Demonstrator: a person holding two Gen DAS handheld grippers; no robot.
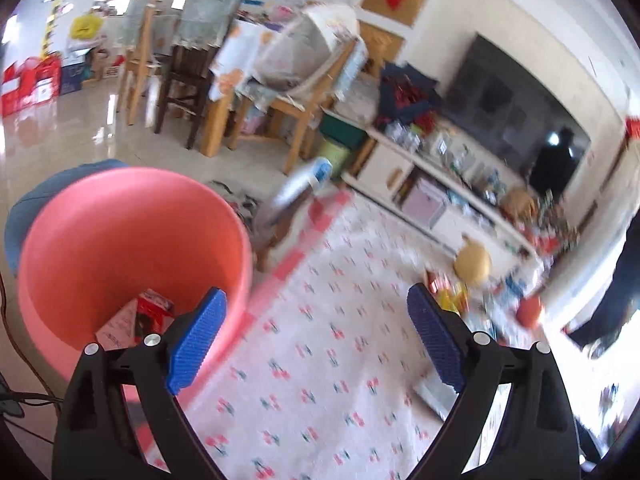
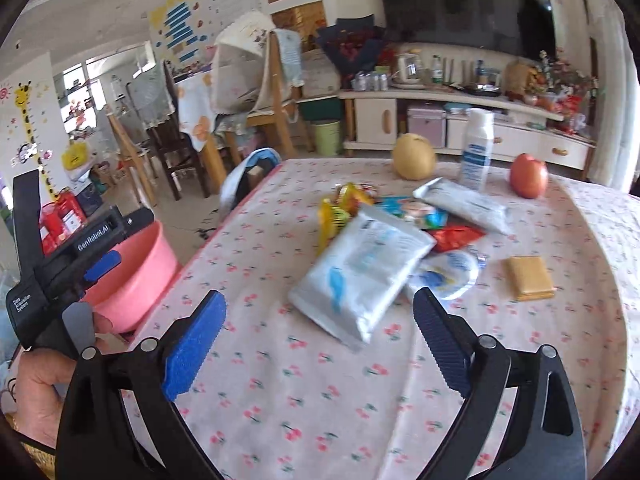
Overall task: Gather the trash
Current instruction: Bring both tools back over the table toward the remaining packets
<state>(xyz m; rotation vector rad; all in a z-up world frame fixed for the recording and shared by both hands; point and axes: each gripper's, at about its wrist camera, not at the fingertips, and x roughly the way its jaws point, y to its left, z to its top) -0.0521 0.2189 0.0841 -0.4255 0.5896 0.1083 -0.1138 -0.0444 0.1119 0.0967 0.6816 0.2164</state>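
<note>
A pink bin (image 1: pixel 120 248) stands beside the table's left edge with a red-and-white carton (image 1: pixel 140 316) lying in it. My left gripper (image 1: pixel 316 332) is open and empty, its left pad over the bin's rim and its right pad over the flowered tablecloth (image 1: pixel 320 380). In the right wrist view my right gripper (image 2: pixel 320 332) is open and empty above the tablecloth (image 2: pixel 320 400). Just beyond it lies a large silver wipes pack (image 2: pixel 360 272). Behind that pack are a yellow wrapper (image 2: pixel 336 208), a red wrapper (image 2: pixel 456 236), a silver pouch (image 2: pixel 464 200) and a round white lid (image 2: pixel 448 272).
A yellow pear (image 2: pixel 414 156), a white bottle (image 2: pixel 476 148), a red apple (image 2: pixel 528 176) and a tan sponge (image 2: pixel 528 276) sit on the table. The left gripper's body and the hand (image 2: pixel 40 392) holding it show at left by the pink bin (image 2: pixel 132 280). Chairs and a TV cabinet stand beyond.
</note>
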